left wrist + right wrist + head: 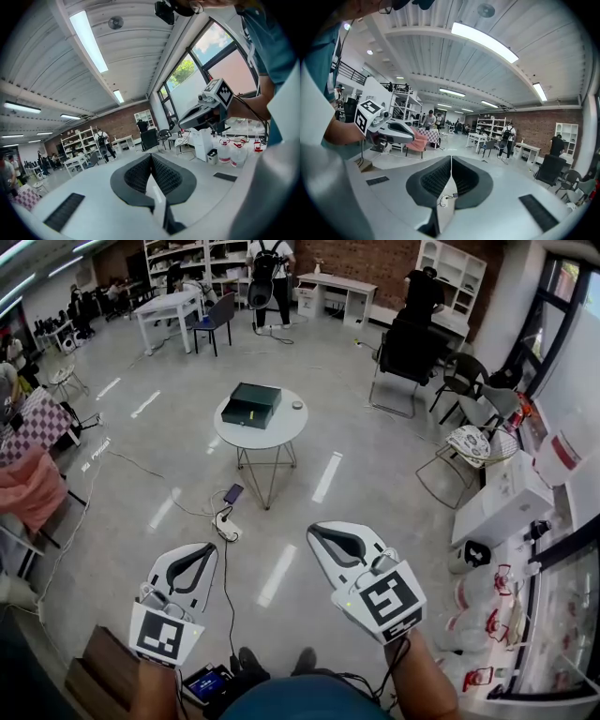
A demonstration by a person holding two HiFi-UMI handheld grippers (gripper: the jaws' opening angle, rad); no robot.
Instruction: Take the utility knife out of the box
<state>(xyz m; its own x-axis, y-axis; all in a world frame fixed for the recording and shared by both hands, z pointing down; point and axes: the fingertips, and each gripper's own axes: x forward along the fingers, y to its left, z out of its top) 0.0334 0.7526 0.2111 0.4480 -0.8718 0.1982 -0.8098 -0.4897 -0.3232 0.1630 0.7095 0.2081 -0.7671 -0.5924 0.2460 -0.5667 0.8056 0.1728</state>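
A dark green box [251, 404] lies with its lid down on a small round white table [281, 434] a few steps ahead. No utility knife shows. Both grippers hang in the air near my body, far short of the table. My left gripper [204, 550] is shut with nothing between its ribbed pads [140, 174]. My right gripper [324, 532] is likewise shut and empty, its pads [461, 178] meeting along a thin seam. The right gripper [206, 110] appears in the left gripper view, and the left gripper [389, 129] appears in the right gripper view.
A cable and power strip [227, 524] lie on the floor between me and the table. Chairs [398, 362], desks and several people stand further back. White cabinets [502, 502] and water jugs [473, 592] line the right side. A wooden crate [94, 667] sits at my lower left.
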